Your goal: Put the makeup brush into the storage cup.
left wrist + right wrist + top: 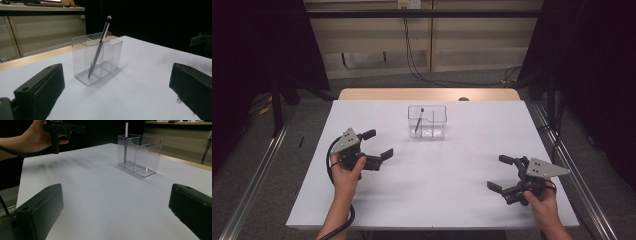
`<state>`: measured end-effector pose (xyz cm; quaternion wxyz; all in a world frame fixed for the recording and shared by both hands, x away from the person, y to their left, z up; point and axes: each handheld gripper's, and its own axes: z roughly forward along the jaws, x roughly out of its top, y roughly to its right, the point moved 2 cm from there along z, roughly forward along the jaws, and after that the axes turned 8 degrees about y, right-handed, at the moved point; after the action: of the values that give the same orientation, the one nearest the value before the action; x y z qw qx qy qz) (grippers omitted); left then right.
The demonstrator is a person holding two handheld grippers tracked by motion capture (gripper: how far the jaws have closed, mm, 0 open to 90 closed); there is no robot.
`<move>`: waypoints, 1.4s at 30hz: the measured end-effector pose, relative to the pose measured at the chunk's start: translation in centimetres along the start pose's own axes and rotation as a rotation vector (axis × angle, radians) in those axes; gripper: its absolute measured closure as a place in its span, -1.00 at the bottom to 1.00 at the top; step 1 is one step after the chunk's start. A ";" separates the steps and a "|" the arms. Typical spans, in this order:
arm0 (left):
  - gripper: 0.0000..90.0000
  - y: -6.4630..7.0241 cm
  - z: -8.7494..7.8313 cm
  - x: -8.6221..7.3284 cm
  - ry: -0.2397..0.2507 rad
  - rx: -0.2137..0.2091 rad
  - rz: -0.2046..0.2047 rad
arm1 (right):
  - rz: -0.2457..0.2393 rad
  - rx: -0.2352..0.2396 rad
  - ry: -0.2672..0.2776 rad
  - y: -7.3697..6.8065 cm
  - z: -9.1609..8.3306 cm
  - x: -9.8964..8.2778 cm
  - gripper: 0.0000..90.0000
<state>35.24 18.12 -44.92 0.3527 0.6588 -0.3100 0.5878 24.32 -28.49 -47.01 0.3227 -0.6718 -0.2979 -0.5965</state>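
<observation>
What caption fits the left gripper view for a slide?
Open left gripper faces a clear divided organizer holding one tilted makeup brush on the white table.

A clear holder [427, 121] stood on the table [432, 200] toward its far middle, with a brush [419, 120] leaning in its left compartment. The left gripper [378, 144] was nearer and to its left, the right gripper [500, 173] nearer and to its right, well apart.

A white rectangular tabletop [432, 190] lies over a light wooden table [377, 94] whose far edge shows beyond it. Grey carpeted floor [272, 165] surrounds it, with metal rails [257, 172] along both sides. Black curtains [587, 60] flank a beige panelled wall [472, 35], where black cables [412, 60] hang.
</observation>
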 end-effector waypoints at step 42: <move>-1.00 0.8 -2.7 0.0 -0.014 0.020 0.031 | 0.004 -0.007 0.007 0.1 -0.2 0.1 -1.00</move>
<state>33.05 19.92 -44.69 0.3349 0.6614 -0.3165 0.5918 24.33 -28.72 -46.91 0.3228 -0.6715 -0.2934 -0.5990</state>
